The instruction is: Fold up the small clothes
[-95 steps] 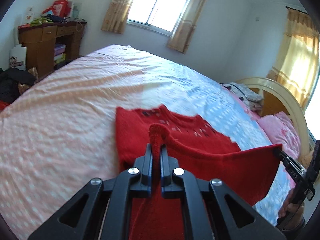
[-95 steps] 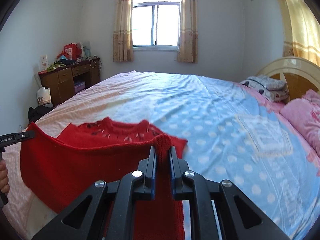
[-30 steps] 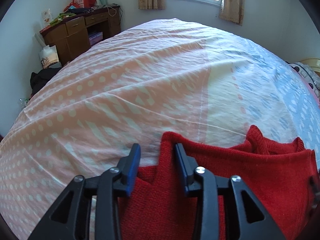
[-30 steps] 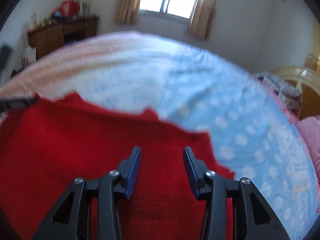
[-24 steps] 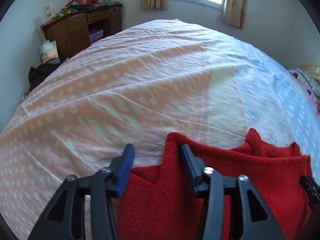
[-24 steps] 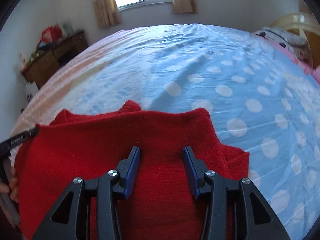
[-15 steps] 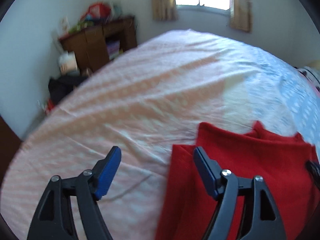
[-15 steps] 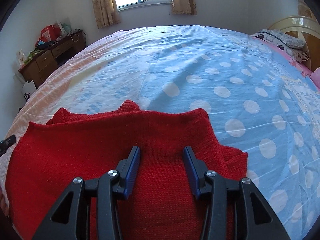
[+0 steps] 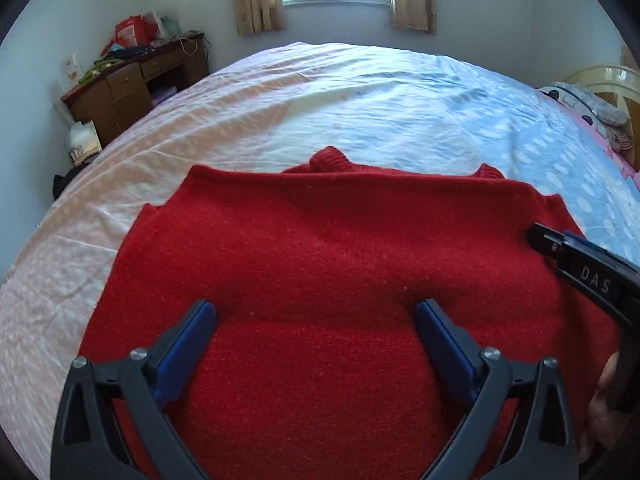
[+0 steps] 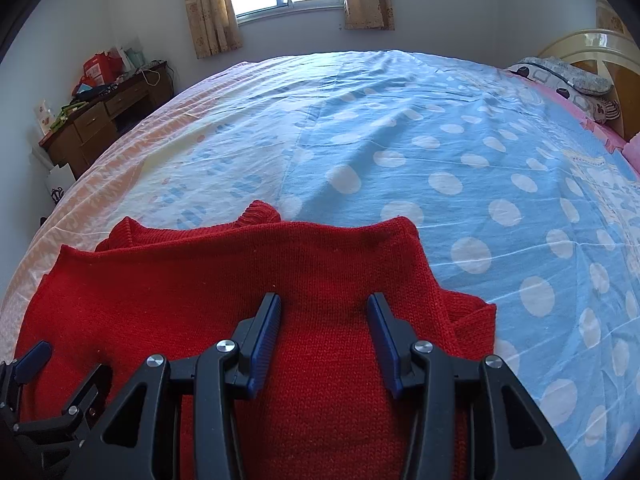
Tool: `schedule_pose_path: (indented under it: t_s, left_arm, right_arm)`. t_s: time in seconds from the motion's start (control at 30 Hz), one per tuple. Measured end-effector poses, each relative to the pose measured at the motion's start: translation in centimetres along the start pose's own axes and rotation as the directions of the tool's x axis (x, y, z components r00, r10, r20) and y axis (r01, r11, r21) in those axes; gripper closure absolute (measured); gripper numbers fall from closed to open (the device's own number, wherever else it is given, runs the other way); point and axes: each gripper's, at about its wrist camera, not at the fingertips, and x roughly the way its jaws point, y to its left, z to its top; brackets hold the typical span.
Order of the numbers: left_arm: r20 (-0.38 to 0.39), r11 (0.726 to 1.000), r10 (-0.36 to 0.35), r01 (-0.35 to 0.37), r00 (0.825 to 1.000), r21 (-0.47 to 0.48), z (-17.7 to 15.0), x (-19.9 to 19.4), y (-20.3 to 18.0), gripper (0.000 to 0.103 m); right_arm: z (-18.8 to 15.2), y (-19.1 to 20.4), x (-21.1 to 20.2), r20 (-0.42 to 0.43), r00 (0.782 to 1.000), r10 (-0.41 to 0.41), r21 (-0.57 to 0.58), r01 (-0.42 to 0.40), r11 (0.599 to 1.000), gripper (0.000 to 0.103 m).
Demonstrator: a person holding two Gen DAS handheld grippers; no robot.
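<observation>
One red sweater [image 9: 332, 280] folded flat at near edge of bed [image 9: 360, 96], far edge straight, collar poking past. Wide bare sheet beyond and right. Two grippers: left gripper [image 9: 316, 312] jaws just spread wide, nothing gripped; right gripper [image 10: 324, 304] half-open, gripping nothing.

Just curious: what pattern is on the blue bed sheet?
White polka dots on the light blue bed sheet, clearest in the right wrist view.
</observation>
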Motion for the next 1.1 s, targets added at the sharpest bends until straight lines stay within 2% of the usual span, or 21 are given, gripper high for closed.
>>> schedule_pose_path:
  t_s: [0.1,0.13,0.23,0.27,0.3,0.33,0.4,0.47,0.63,0.73,0.83,0.9,0.97,1.0,1.07,1.1]
  left_arm:
    - [0.001,1.0,-0.006,0.006,1.0,0.0,0.2,0.3,0.0,0.0]
    - [0.004,1.0,-0.006,0.006,1.0,0.001,0.2,0.2,-0.2,0.0]
    - [0.008,1.0,-0.01,0.01,1.0,-0.002,0.1,0.3,-0.2,0.0]
    - [0.008,1.0,-0.012,0.012,1.0,-0.001,0.2,0.4,-0.3,0.0]
    - [0.01,1.0,-0.013,0.013,1.0,-0.003,-0.1,-0.1,-0.1,0.0]
    - [0.01,1.0,-0.014,0.014,1.0,-0.003,-0.1,-0.2,-0.1,0.0]
    - [0.012,1.0,-0.014,0.014,1.0,-0.004,-0.3,-0.4,0.0,0.0]
    - [0.013,1.0,-0.015,0.015,1.0,-0.005,-0.4,-0.5,0.1,0.0]
    - [0.015,1.0,-0.022,0.023,1.0,-0.012,-0.7,-0.9,0.3,0.0]
    - [0.01,0.999,-0.04,0.04,0.999,-0.014,-1.9,-2.3,0.8,0.0]
    - [0.039,0.996,-0.088,0.087,0.995,0.02,-4.6,-4.9,1.6,0.0]
    - [0.054,0.993,-0.098,0.094,0.994,0.072,-5.7,-6.2,1.8,0.0]
    - [0.057,0.99,-0.116,0.111,0.992,0.093,-6.0,-7.3,2.4,0.0]
    - [0.051,0.987,-0.139,0.134,0.989,0.09,-5.6,-7.8,3.0,0.0]
    - [0.052,0.981,-0.182,0.178,0.982,0.072,-4.5,-8.2,4.1,0.0]
    - [0.064,0.98,-0.193,0.19,0.979,0.05,-3.6,-8.3,4.7,0.0]
  right_arm:
    - [-0.7,-0.2,-2.5,0.058,0.997,-0.05,0.027,0.048,0.998,0.058]
    - [-1.3,-0.2,-4.1,0.094,0.995,-0.027,0.031,0.025,0.999,0.058]
    - [-4.5,0.8,-8.2,0.093,0.996,0.014,-0.043,-0.01,0.999,0.058]
    - [-7.1,1.3,-10.0,0.087,0.996,0.007,-0.093,0.001,0.996,0.058]
    - [-7.1,1.3,-10.0,0.087,0.996,0.007,-0.093,0.001,0.996,0.058]
    - [-9.8,1.5,-11.0,0.076,0.997,-0.012,-0.12,0.021,0.993,0.058]
    - [-11.1,1.4,-10.7,0.059,0.998,-0.018,-0.124,0.026,0.992,0.058]
    - [-12.6,1.1,-11.0,0.101,0.995,-0.004,-0.119,0.016,0.993,0.058]
    - [-13.1,1.3,-11.0,0.133,0.991,-0.025,-0.127,0.042,0.991,0.058]
    - [-13.1,1.1,-11.0,0.136,0.991,-0.017,-0.124,0.034,0.992,0.056]
    - [-13.1,0.9,-11.0,0.133,0.991,0.008,-0.117,0.008,0.993,0.049]
    - [-13.0,1.0,-10.9,0.118,0.993,0.024,-0.124,-0.009,0.992,0.041]
    - [-12.7,1.3,-11.2,0.083,0.996,0.021,-0.131,-0.01,0.991,0.041]
    - [-12.4,0.9,-12.0,0.083,0.996,0.042,-0.099,-0.034,0.994,0.041]
    - [-11.8,-0.8,-14.3,0.166,0.979,0.117,-0.014,-0.116,0.993,0.037]
    - [-11.3,-1.8,-15.0,0.202,0.972,0.122,0.03,-0.131,0.991,0.026]
